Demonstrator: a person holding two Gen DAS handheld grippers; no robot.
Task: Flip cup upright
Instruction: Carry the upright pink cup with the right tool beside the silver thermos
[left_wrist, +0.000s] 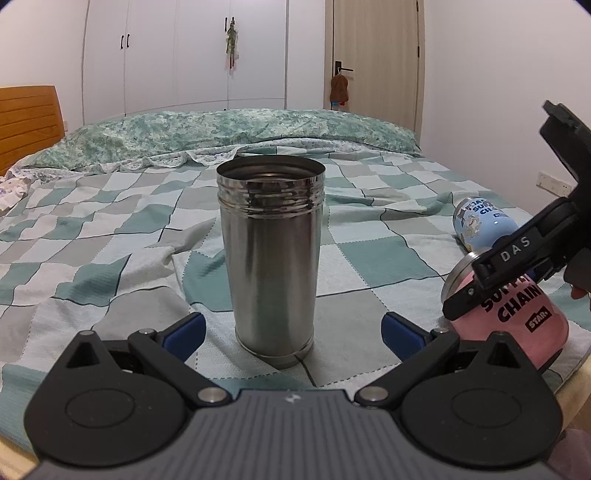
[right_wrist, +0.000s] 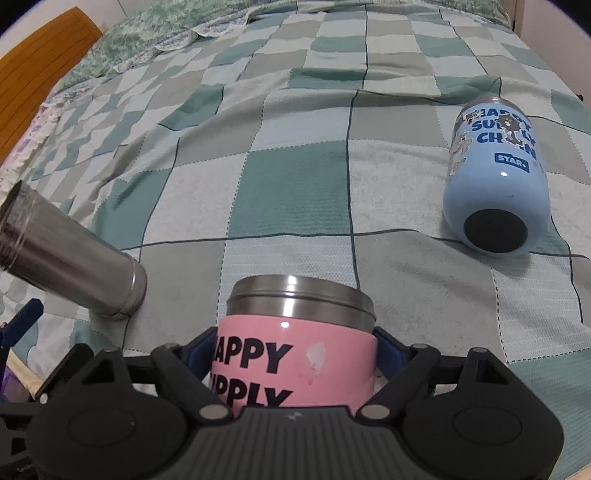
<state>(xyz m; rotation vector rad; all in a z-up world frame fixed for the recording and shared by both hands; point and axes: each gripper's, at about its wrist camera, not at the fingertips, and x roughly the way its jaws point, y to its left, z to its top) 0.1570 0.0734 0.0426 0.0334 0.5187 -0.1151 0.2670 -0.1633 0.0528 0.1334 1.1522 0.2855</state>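
A plain steel cup (left_wrist: 271, 254) stands upright, mouth up, on the checked bedspread; it also shows in the right wrist view (right_wrist: 70, 266) at the left. My left gripper (left_wrist: 293, 332) is open, its blue pads on either side of the cup's base without touching it. My right gripper (right_wrist: 295, 350) is shut on a pink cup (right_wrist: 295, 347) printed "HAPPY SUPPLY", gripping its sides, steel rim pointing away from the camera. In the left wrist view the pink cup (left_wrist: 517, 317) appears tilted at the right, held by the right gripper (left_wrist: 491, 280). A blue cup (right_wrist: 496, 177) lies on its side.
The checked green bedspread (right_wrist: 295, 166) covers the bed. The blue cup (left_wrist: 480, 225) lies beyond the pink one at the right. A floral pillow (left_wrist: 221, 133) and wooden headboard (left_wrist: 29, 122) are at the far side. The bed's near edge lies just under both grippers.
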